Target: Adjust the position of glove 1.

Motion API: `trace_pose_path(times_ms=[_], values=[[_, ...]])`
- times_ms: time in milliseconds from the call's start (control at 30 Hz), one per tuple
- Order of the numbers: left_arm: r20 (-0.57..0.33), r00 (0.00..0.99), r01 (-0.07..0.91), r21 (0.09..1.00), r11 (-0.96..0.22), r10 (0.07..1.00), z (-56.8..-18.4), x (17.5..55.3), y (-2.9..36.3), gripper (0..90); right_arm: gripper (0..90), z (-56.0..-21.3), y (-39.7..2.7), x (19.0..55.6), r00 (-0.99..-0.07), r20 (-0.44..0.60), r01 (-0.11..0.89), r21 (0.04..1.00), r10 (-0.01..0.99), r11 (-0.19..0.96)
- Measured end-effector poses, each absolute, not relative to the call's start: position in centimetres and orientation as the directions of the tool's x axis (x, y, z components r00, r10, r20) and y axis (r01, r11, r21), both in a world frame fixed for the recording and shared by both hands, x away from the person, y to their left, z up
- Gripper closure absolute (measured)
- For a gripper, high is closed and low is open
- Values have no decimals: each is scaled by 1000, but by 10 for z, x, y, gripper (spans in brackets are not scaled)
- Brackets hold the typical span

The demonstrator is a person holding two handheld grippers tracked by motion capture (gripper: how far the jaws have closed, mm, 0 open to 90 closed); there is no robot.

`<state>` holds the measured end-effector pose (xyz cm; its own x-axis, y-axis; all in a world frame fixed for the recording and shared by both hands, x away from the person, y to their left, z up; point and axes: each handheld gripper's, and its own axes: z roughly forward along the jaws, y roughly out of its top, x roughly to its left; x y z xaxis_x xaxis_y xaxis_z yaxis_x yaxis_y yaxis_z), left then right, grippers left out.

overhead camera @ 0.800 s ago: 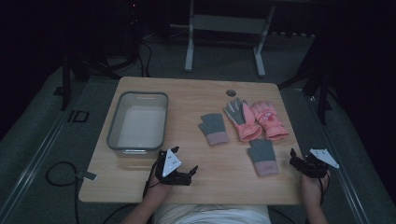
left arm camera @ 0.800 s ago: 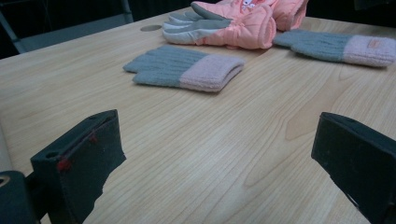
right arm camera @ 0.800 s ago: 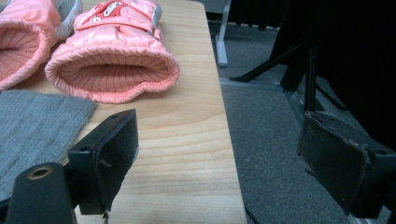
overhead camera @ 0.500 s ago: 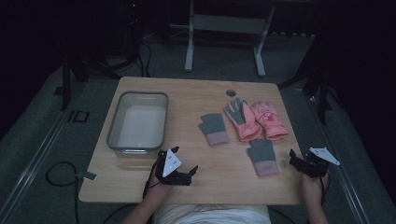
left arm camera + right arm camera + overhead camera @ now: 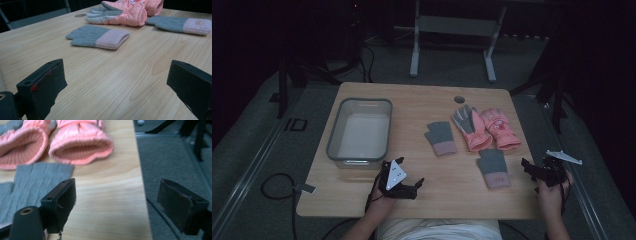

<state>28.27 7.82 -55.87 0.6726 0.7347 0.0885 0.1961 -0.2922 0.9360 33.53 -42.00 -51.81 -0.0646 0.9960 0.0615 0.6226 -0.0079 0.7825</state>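
Two grey knit gloves with pink cuffs lie flat on the wooden table (image 5: 412, 107): one (image 5: 441, 137) near the middle, the other (image 5: 493, 167) closer to the front right. Behind them two pink padded gloves (image 5: 472, 129) (image 5: 499, 128) lie side by side. My left gripper (image 5: 418, 186) rests at the front edge, open and empty, its jaws facing the nearer grey glove (image 5: 98, 36). At the table's right edge my right gripper (image 5: 528, 172) stands open and empty too. The grey glove (image 5: 32, 182) lies just left of its jaws, and the pink cuffs (image 5: 80, 140) are ahead.
A clear plastic bin (image 5: 332, 145) with nothing in it stands on the left half of the table. A round cable hole (image 5: 459, 99) sits at the back edge. Grey floor (image 5: 175, 157) drops away right of the right gripper. Cables and a metal stand lie beyond the table.
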Motion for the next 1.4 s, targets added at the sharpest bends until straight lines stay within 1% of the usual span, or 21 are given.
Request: trace_pose_path(times_ms=[100,133,167,233,267,333,367,633,667,800,833,1167,1233,1267,1333,1400], values=[[88,673,196,936,-291,735,-559,283,78,16,115,-508,-416,337,-64,59,605,796,996,-9],[88,674,197,936,-293,734,-559,283,78,16,110,-500,-412,337,-89,44,591,806,995,17],[88,674,197,936,-293,734,-559,283,78,16,111,-495,-409,338,-95,34,586,810,995,28],[88,673,197,936,-292,734,-559,283,78,16,110,-491,-407,339,-104,30,581,813,994,36],[88,674,197,935,-293,733,-559,283,78,16,111,-482,-404,341,-130,23,564,824,991,55],[89,675,197,935,-294,733,-559,283,78,16,110,-478,-402,343,-139,16,559,826,990,65],[88,676,197,935,-294,732,-559,283,78,16,111,-469,-399,346,-159,23,551,832,987,69],[82,676,202,935,-291,732,-559,284,78,16,113,-447,-388,358,-205,8,533,839,979,105],[84,678,199,936,-292,730,-559,283,78,16,132,-437,-382,364,-225,7,521,846,974,114],[87,677,196,936,-293,731,-559,283,78,16,134,-426,-374,368,-247,-17,499,855,969,142],[87,678,195,936,-293,730,-559,283,78,16,134,-418,-367,372,-270,-37,485,858,962,169],[80,680,195,939,-285,729,-559,283,79,16,142,-400,-337,384,-339,-61,465,856,939,224],[87,685,186,939,-290,724,-559,283,79,16,159,-396,-326,388,-365,-57,455,860,929,231],[89,685,185,939,-291,723,-559,283,79,16,216,-395,-323,389,-374,-68,445,862,925,243],[88,685,185,939,-291,723,-559,283,79,16,239,-394,-315,391,-384,-96,434,859,918,272],[87,686,186,939,-290,722,-559,283,80,16,246,-394,-308,395,-406,-91,428,860,909,277]])
